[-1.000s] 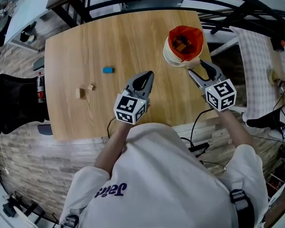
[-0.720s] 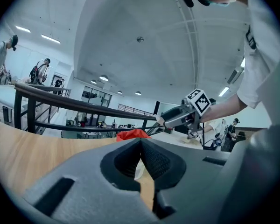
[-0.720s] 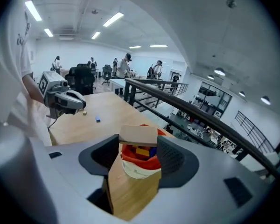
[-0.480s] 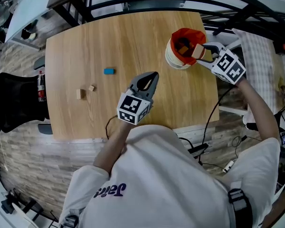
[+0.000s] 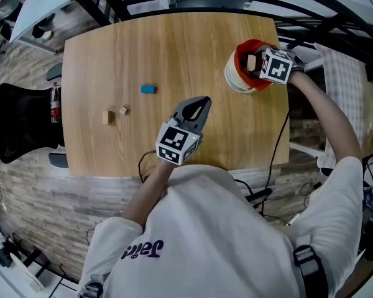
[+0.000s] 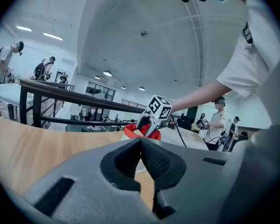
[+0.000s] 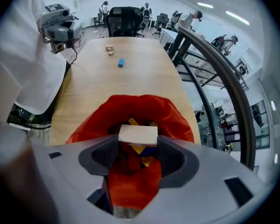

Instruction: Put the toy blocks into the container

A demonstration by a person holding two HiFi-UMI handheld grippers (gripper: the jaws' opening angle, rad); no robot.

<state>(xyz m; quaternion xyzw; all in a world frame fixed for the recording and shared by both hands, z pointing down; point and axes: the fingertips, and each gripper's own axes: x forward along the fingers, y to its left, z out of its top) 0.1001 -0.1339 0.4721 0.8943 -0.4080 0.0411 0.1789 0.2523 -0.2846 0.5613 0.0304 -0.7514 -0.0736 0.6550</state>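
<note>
Over the red-lined container (image 5: 237,83) at the table's two o'clock, the right gripper (image 7: 138,146) pinches a pale wooden block (image 7: 138,134).
Left gripper (image 5: 198,106) pressed together, empty; blue block (image 5: 148,89) at its ten o'clock.

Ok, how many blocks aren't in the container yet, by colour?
Blue block, lying loose: 1
Wooden blocks, lying loose: 2
Wooden block, held in the right gripper: 1
Total: 4

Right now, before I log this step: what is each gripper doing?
Left gripper: closed, empty.
Right gripper: closed on a pale wooden block, above the red-lined container.
</note>
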